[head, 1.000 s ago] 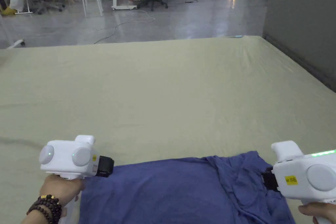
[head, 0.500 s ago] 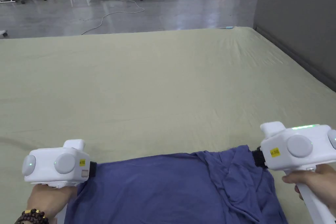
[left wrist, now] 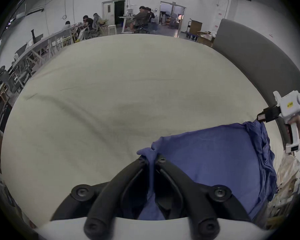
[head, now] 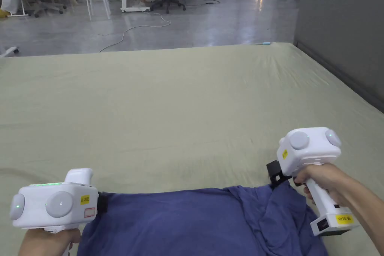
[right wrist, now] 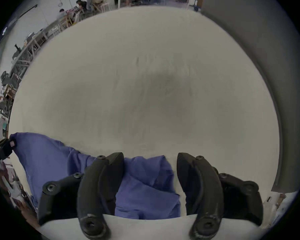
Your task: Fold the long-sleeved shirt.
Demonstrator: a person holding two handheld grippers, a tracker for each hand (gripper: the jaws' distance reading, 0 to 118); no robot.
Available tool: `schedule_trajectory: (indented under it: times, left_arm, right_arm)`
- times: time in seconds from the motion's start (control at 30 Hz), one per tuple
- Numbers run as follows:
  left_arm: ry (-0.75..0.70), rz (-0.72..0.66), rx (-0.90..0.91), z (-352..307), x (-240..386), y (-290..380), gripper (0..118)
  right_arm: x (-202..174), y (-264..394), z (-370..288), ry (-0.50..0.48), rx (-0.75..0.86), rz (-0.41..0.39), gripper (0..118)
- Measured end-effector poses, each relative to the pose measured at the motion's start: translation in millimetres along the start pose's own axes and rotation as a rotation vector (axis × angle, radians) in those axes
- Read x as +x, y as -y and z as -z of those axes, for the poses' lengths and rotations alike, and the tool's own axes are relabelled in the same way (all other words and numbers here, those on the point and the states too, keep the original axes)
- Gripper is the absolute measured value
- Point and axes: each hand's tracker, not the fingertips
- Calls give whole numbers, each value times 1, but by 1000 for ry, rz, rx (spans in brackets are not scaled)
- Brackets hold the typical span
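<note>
1. Left gripper [left wrist: 151,159]: jaws pinched tight on a bunched corner of the blue long-sleeved shirt [head: 195,223], fabric squeezed up between the black tips.
2. Right gripper [right wrist: 150,159]: jaws spread apart, straddling the crumpled far right corner of the shirt without pressing on it; in the head view, poised just above that corner [head: 275,178].
3. Shirt: lying at the near edge of the bed-like surface, stretched sideways between the two tools; broad, fairly flat panel on the left, rumpled ridges and overlapping folds toward the right.
4. Judged progress: early to middle; cloth seemingly doubled over into a rough rectangle, no sleeve plainly visible, right side not yet smoothed, final compact fold not yet made. Likely next: closing on the right corner, then carrying both corners across.
5. Materials: thin, soft, matte knit, draping and creasing easily; jaws hard black curved plastic with screws; gripper bodies smooth white plastic.
6. Beneath: pale olive sheet [head: 195,110], taut with faint wrinkles; beyond it, glossy grey floor [head: 225,17] and a grey partition [head: 345,24].
</note>
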Motion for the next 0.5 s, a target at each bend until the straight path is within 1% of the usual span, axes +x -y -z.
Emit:
schedule_trajectory:
  times: [0.07, 0.1, 0.13, 0.17, 0.2, 0.27, 0.33, 0.43, 0.5]
  left_arm:
    - [0, -3, -3, -1, -1, 1, 3]
    - [1, -4, -3, -1, -1, 2, 3]
    - [4, -3, -1, -2, 1, 1, 3]
    - [10, -2, 9, -2, 0, 3, 3]
    - [19, -2, 21, -3, -1, 4, 3]
    - [36, -13, 40, -5, -3, 5, 3]
    - [36, -24, 37, -14, -3, 5, 3]
    - [50, -21, 86, -46, -3, 7, 3]
    - [80, -37, 135, -72, -4, 10, 3]
  right_arm:
    - [-9, 4, 9, 1, -58, -24, 40]
    - [-13, 7, 11, 6, -65, -41, 35]
    - [-17, 11, 13, 21, -42, -50, 29]
    - [-19, 13, 12, 42, 3, -66, 17]
    - [-20, 14, 10, 28, 4, -61, 13]
    - [-21, 17, 3, 17, 21, -36, 11]
    - [-19, 22, -12, 24, 65, -34, 11]
    - [-15, 31, -51, 6, 107, -20, 11]
    - [-16, 45, -83, -26, 188, -23, 11]
